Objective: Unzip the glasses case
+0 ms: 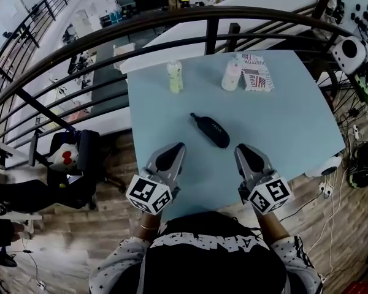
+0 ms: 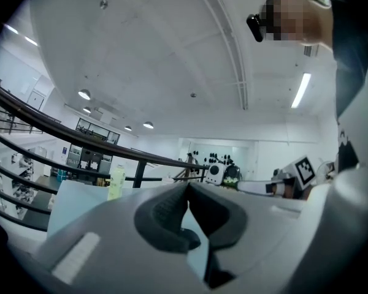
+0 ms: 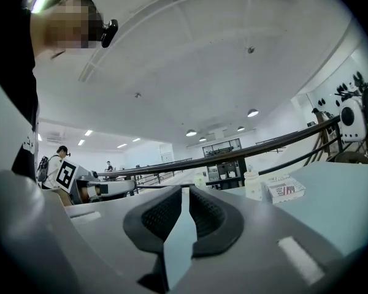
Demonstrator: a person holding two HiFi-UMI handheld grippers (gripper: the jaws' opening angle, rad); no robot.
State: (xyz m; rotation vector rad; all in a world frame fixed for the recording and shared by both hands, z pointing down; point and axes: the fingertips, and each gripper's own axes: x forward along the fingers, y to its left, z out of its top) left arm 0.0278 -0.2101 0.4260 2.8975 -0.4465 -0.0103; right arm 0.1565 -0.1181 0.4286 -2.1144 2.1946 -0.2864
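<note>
A pale blue table [image 1: 282,115] fills the head view. At its near edge, the left gripper [image 1: 179,147] has its jaw tips closed together on nothing. The right gripper [image 1: 240,149] shows a thin slit between its jaws, also empty. A printed box [image 1: 258,72] lies at the far edge. The black glasses case [image 1: 210,130] lies mid-table, ahead of both grippers and touching neither. A white bottle [image 1: 231,74] stands just beside the box, and a pale green bottle [image 1: 175,76] stands further left.

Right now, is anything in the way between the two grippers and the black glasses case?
No, nothing I can see. Only bare blue table lies between the left gripper, the right gripper and the glasses case. The two bottles and the box stand beyond the case, near the far edge.
</note>
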